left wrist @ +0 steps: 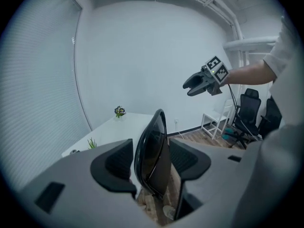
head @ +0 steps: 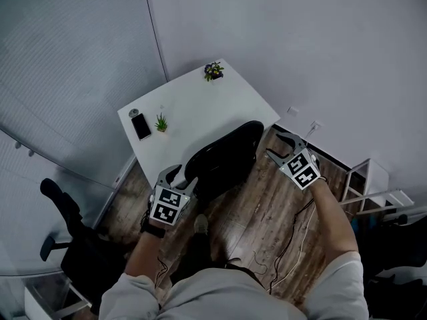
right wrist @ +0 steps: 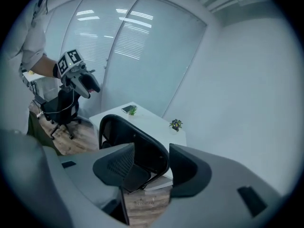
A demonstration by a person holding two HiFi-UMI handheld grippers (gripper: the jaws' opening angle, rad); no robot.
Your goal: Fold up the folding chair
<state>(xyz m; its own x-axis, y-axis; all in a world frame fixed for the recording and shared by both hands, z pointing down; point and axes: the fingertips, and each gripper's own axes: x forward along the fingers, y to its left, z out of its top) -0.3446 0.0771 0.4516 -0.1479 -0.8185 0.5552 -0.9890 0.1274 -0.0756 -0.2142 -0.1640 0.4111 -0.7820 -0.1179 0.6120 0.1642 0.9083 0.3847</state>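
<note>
The black folding chair (head: 223, 155) stands on the wooden floor against the white table (head: 200, 109). My left gripper (head: 181, 177) hovers at the chair's left end, jaws apart and not touching it. In the left gripper view the curved backrest edge (left wrist: 154, 151) shows in the gap of the left gripper (left wrist: 151, 148), beyond the pads. My right gripper (head: 272, 144) hangs just off the chair's right end, jaws apart with nothing in them. In the right gripper view the backrest (right wrist: 137, 141) and dark seat lie past the right gripper (right wrist: 149, 163).
On the table are a phone (head: 141, 126), a small green plant (head: 161, 123) and a flower pot (head: 214, 71). A black office chair (head: 60, 212) stands at the left, a white shelf unit (head: 370, 179) at the right. Cables (head: 293, 239) trail over the floor.
</note>
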